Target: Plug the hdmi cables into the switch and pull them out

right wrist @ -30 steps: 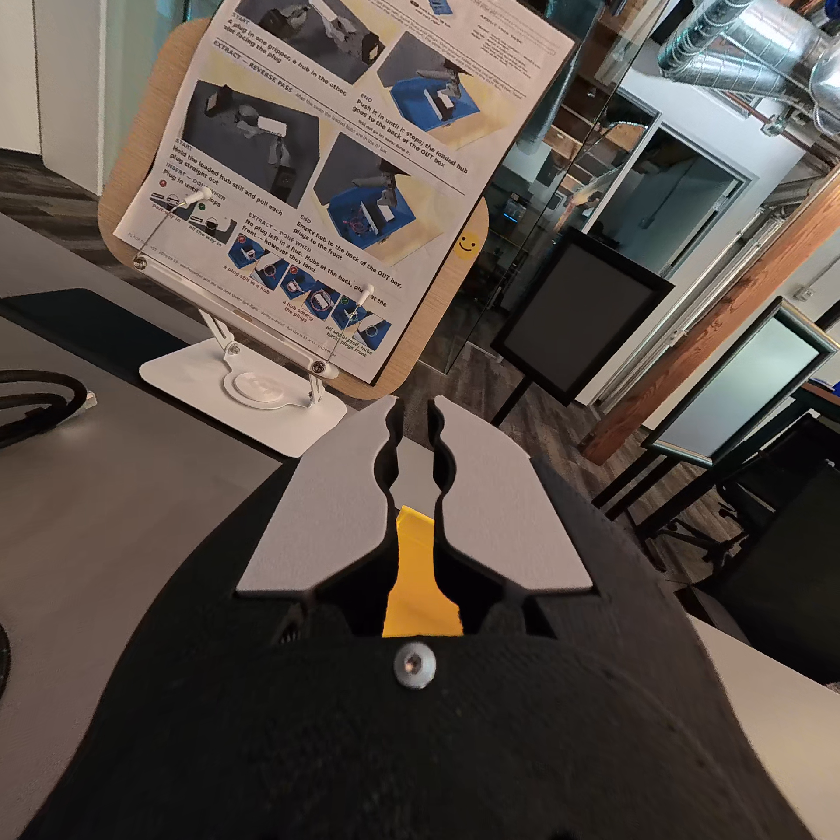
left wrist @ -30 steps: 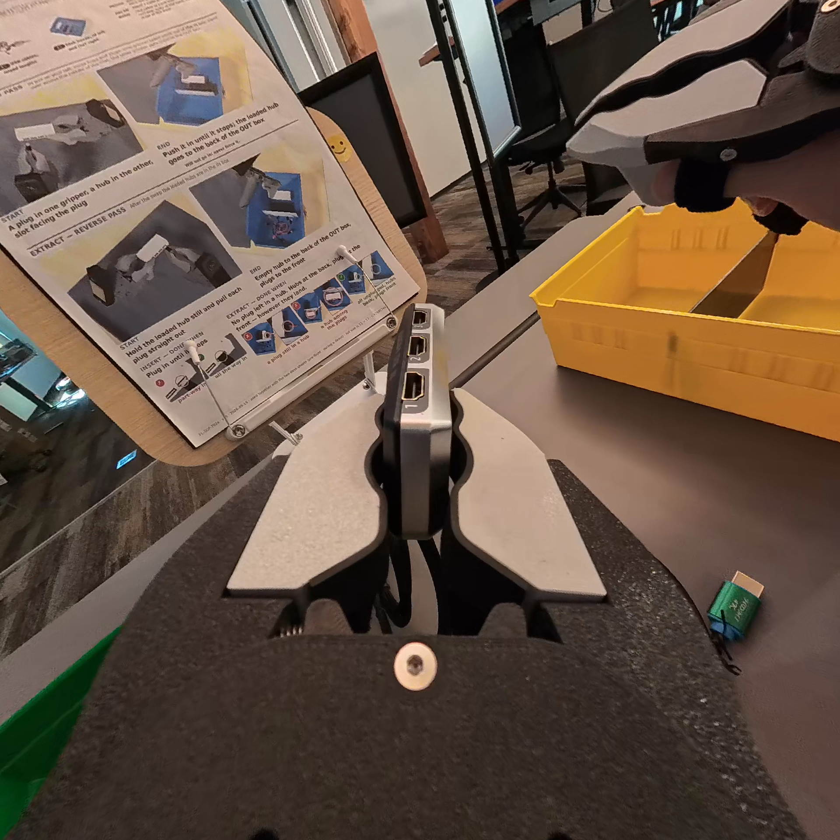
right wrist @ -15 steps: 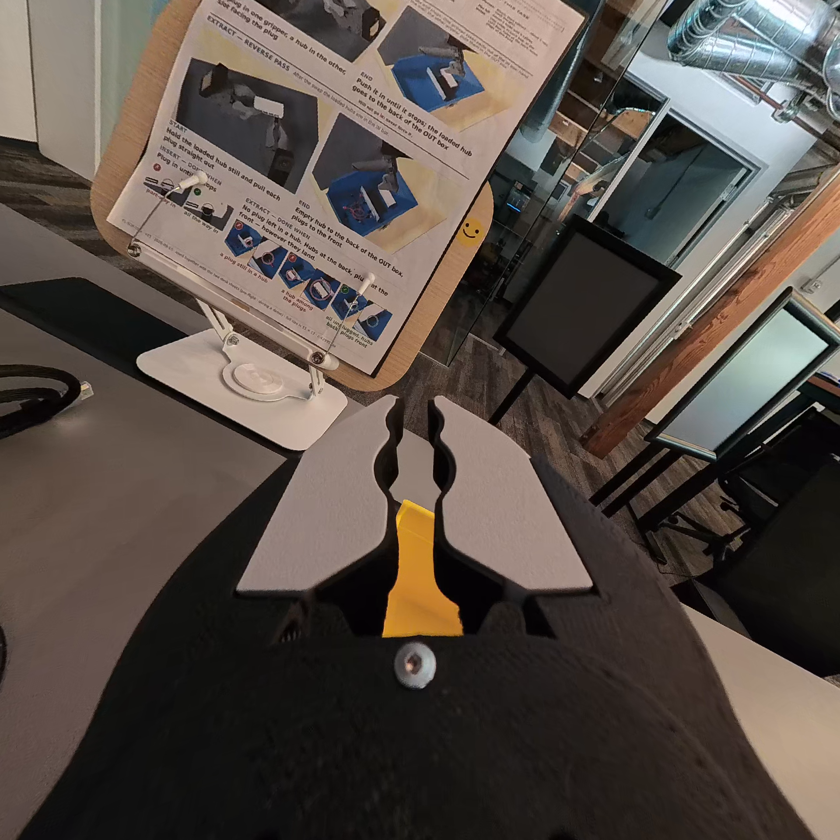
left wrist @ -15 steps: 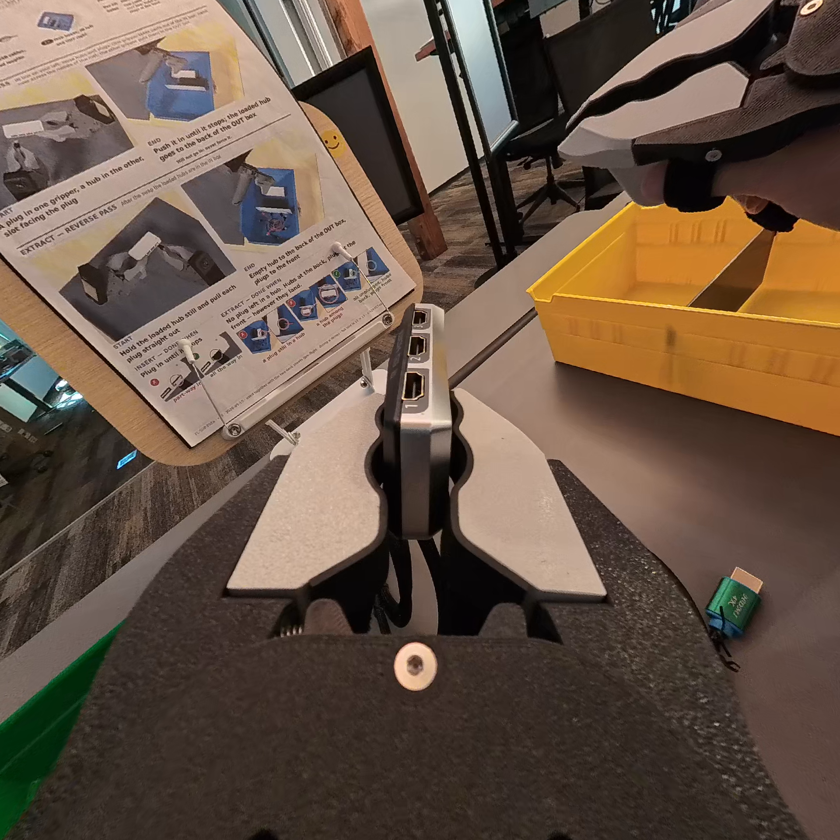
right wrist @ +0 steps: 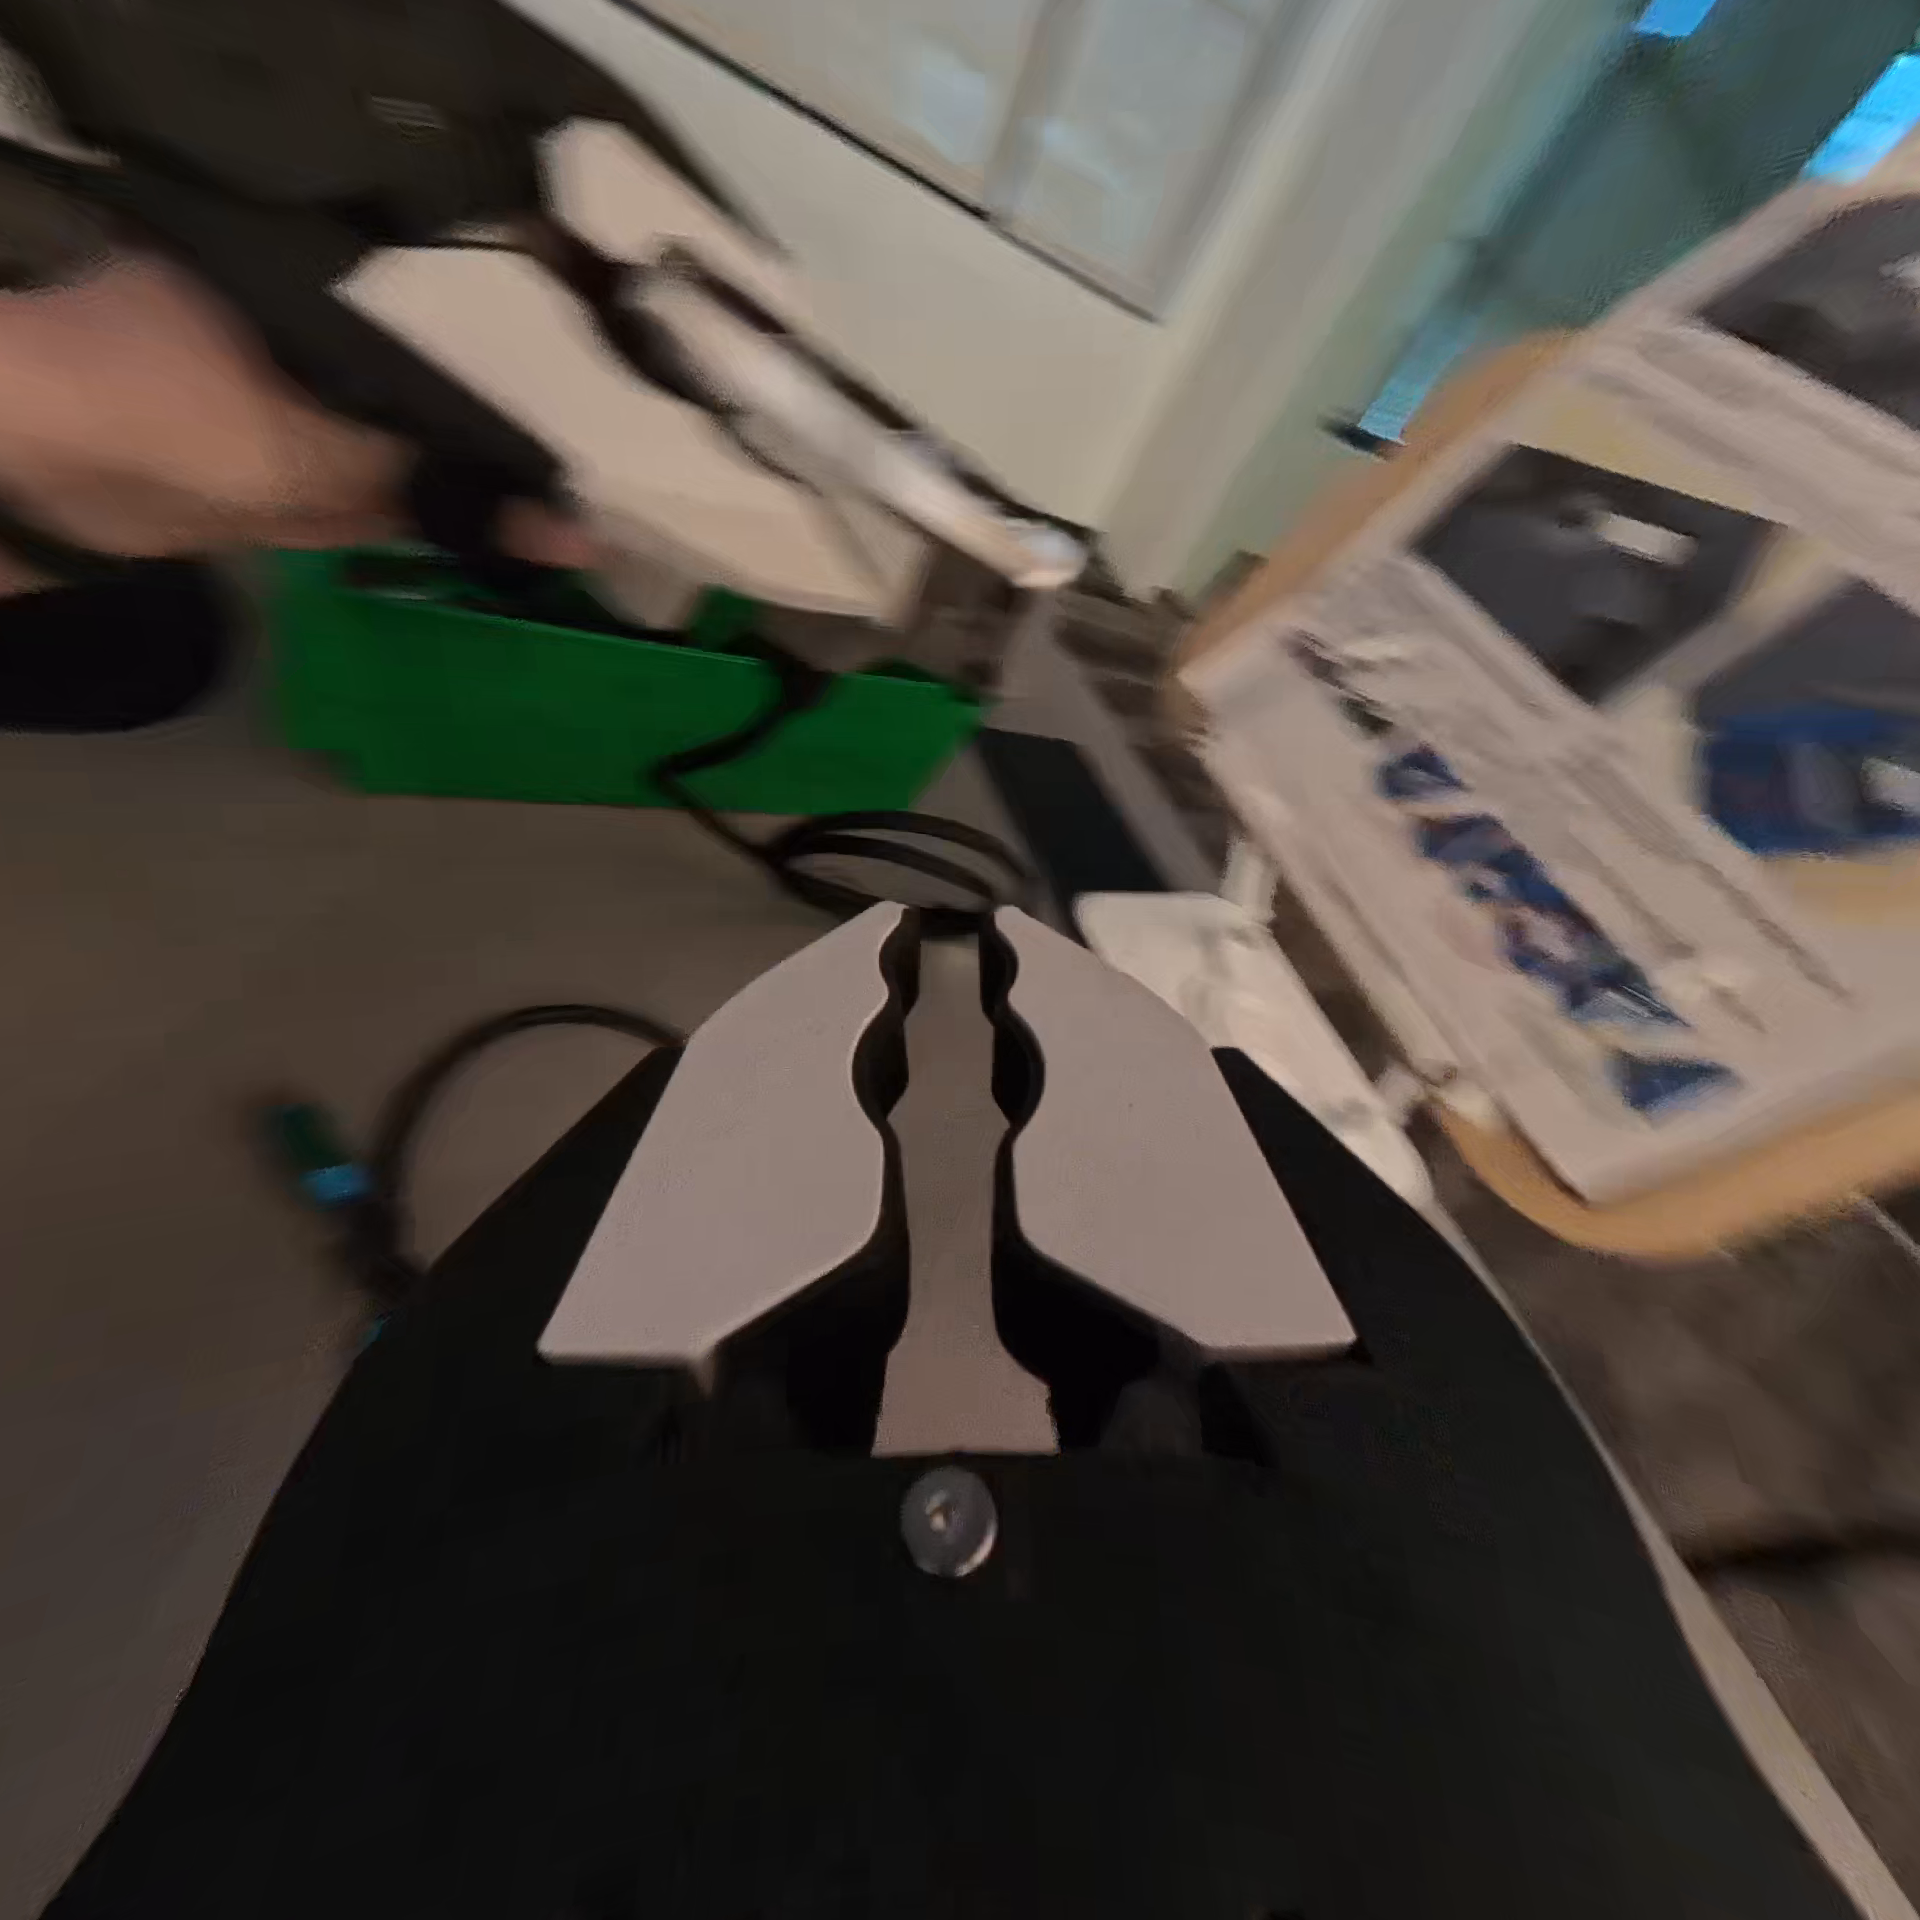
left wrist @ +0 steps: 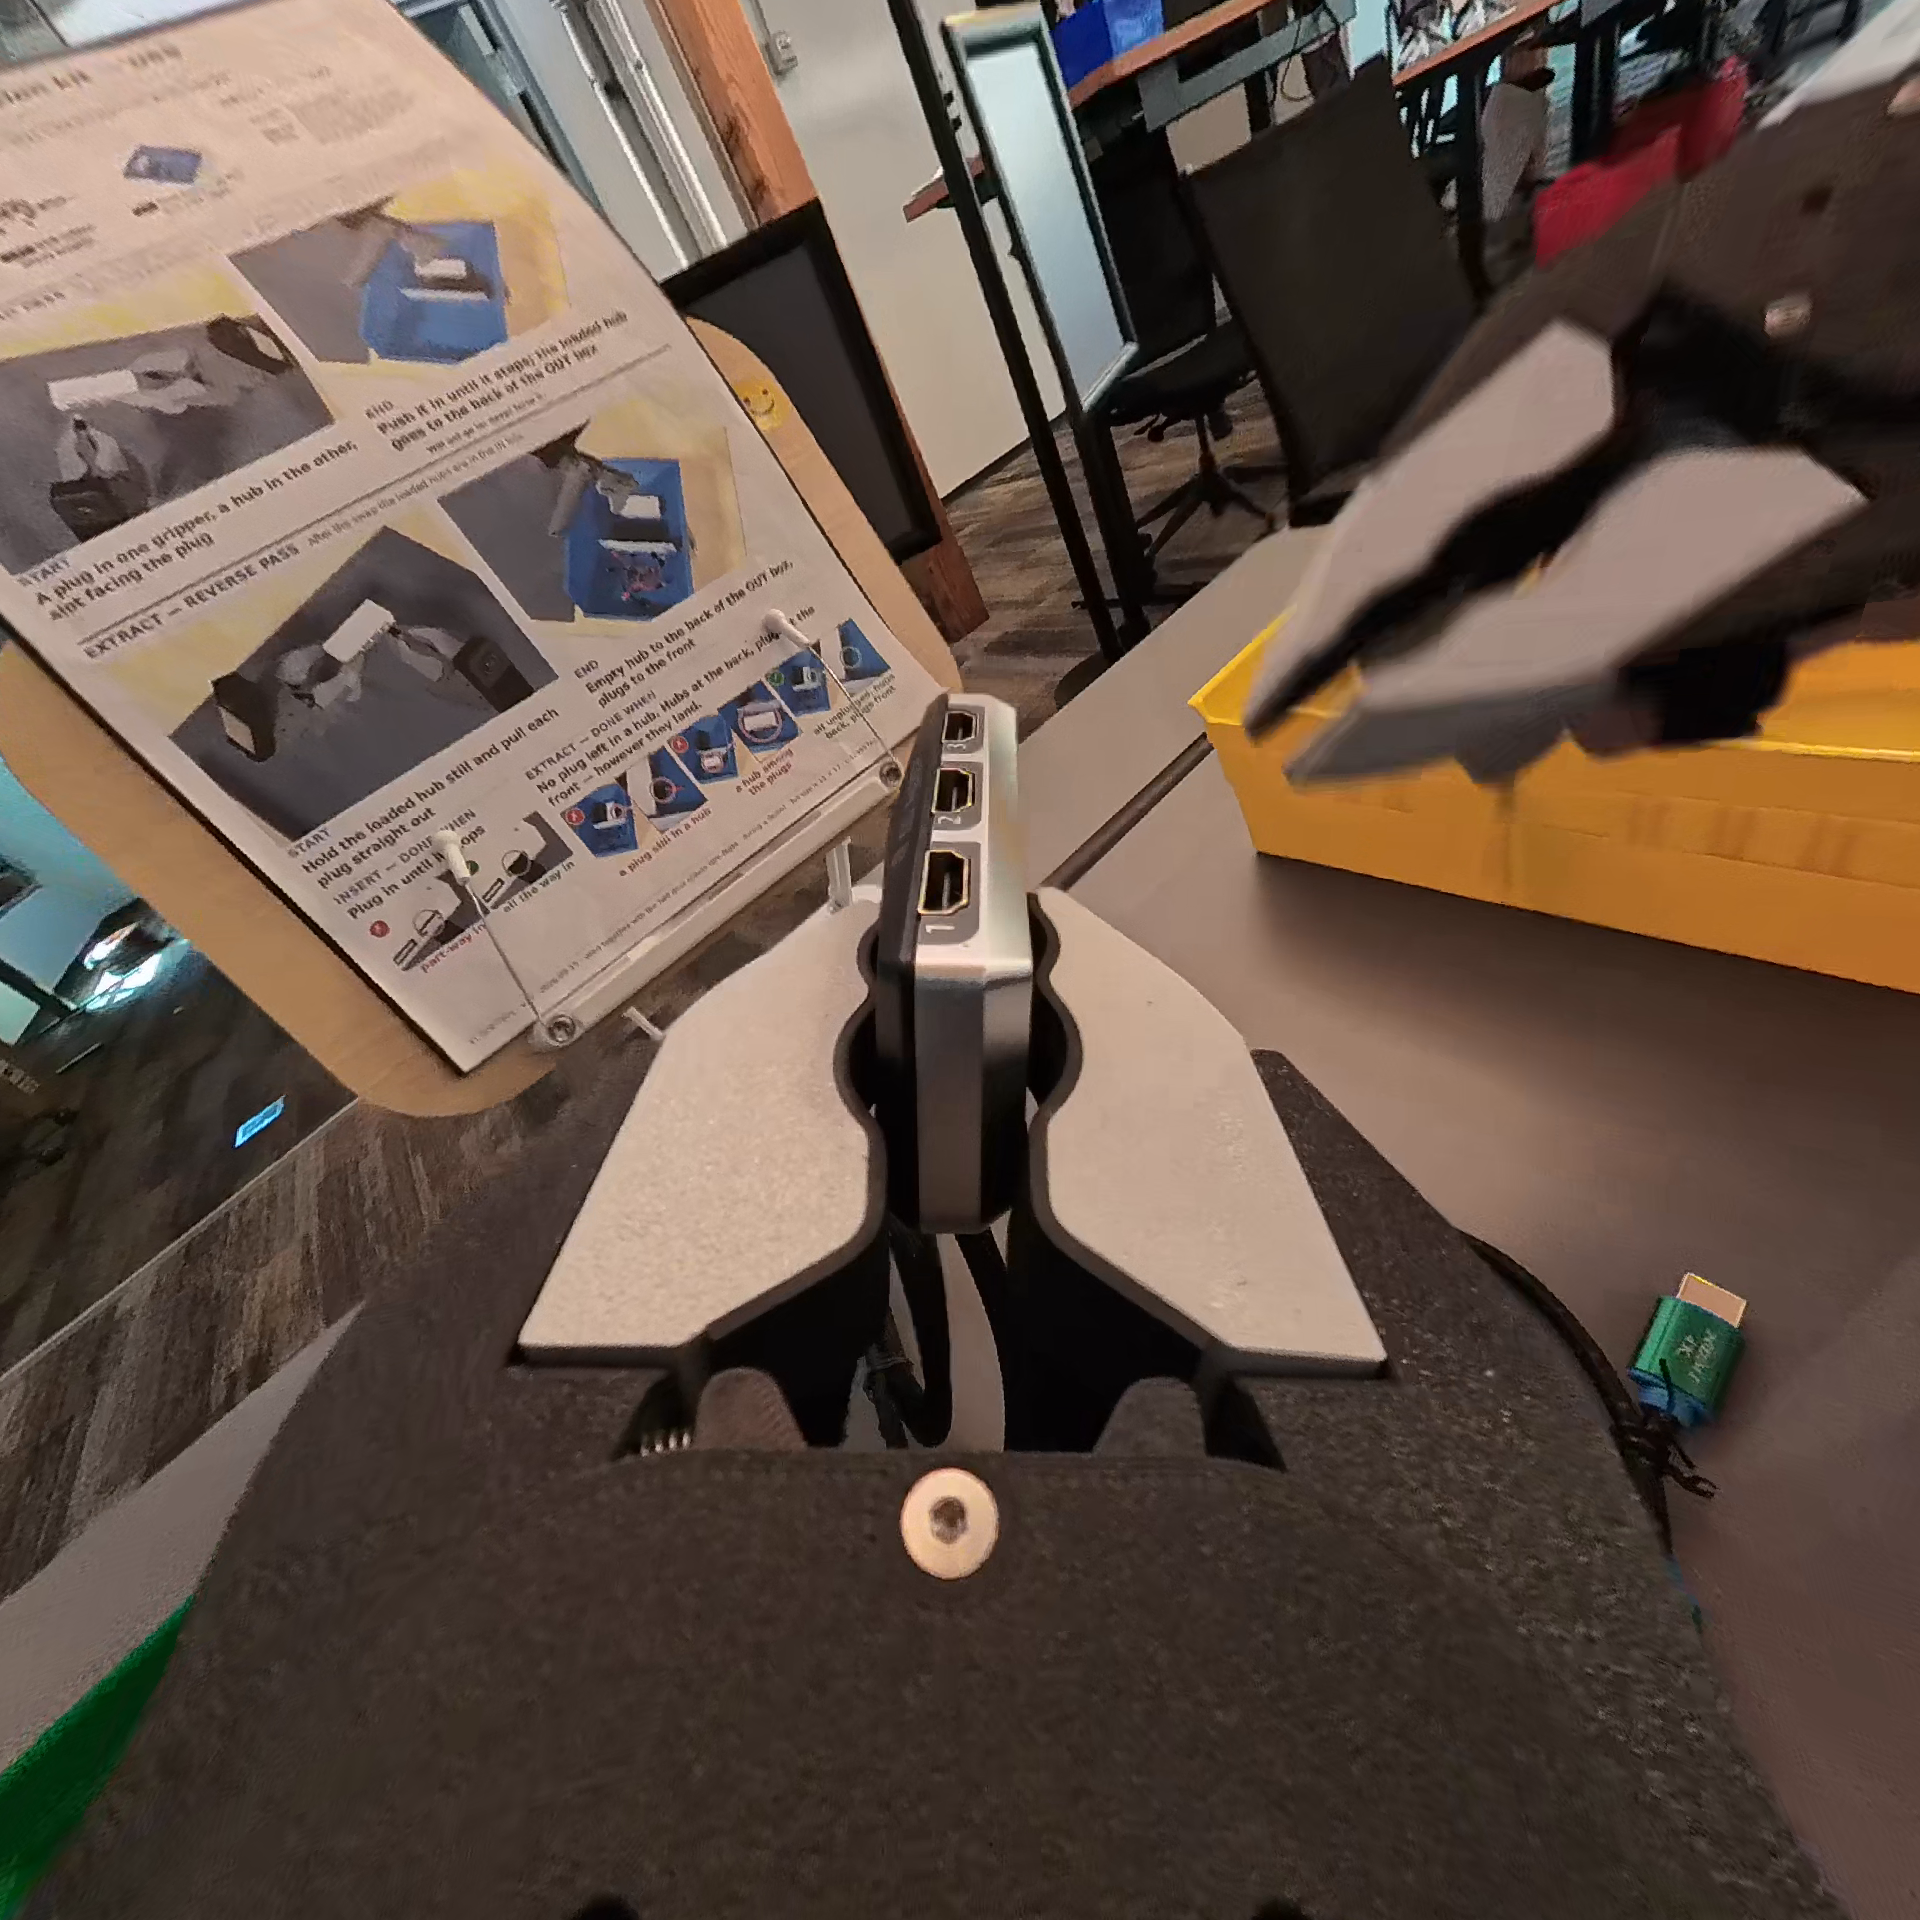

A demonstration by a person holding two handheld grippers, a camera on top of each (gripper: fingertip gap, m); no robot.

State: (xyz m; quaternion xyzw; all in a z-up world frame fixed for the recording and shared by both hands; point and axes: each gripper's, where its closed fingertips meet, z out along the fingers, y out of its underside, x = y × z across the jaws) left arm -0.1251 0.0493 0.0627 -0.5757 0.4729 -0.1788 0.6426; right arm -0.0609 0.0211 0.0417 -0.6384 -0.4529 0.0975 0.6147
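Left gripper [left wrist: 951, 997] is clamped on the switch [left wrist: 954, 956], a slim silver-and-black box held on edge between the grey fingers [left wrist: 748, 1132], its row of three empty ports facing up and away. Just right of that gripper, a green HDMI plug [left wrist: 1685, 1363] lies loose on the dark table [left wrist: 1455, 1039], gold tip pointing away, with its black cable [left wrist: 1590, 1340] running out of sight under the gripper body. Nothing is plugged into the switch. Further out over the table, the right gripper [left wrist: 1273, 738] hangs in the air, blurred, tips angled down toward the switch but well apart from it; a hand is partly visible behind it. The right wrist view is heavily smeared; there the right gripper's [right wrist: 948, 920] fingers sit at a narrow gap with nothing between them. Same view shows the plug [right wrist: 312, 1153] and looped cable [right wrist: 499, 1039] on the table to the left, another cable coil [right wrist: 894, 862] just past the tips, then a green bin [right wrist: 582, 717] with the left gripper [right wrist: 1039, 556] above it. Behind the right gripper, a yellow bin [left wrist: 1621, 831] rests on the table. Behind the switch, an instruction sheet [left wrist: 364, 540] leans on a wooden board stand [left wrist: 831, 488]. Office chairs, desks and a dark screen sit far back.
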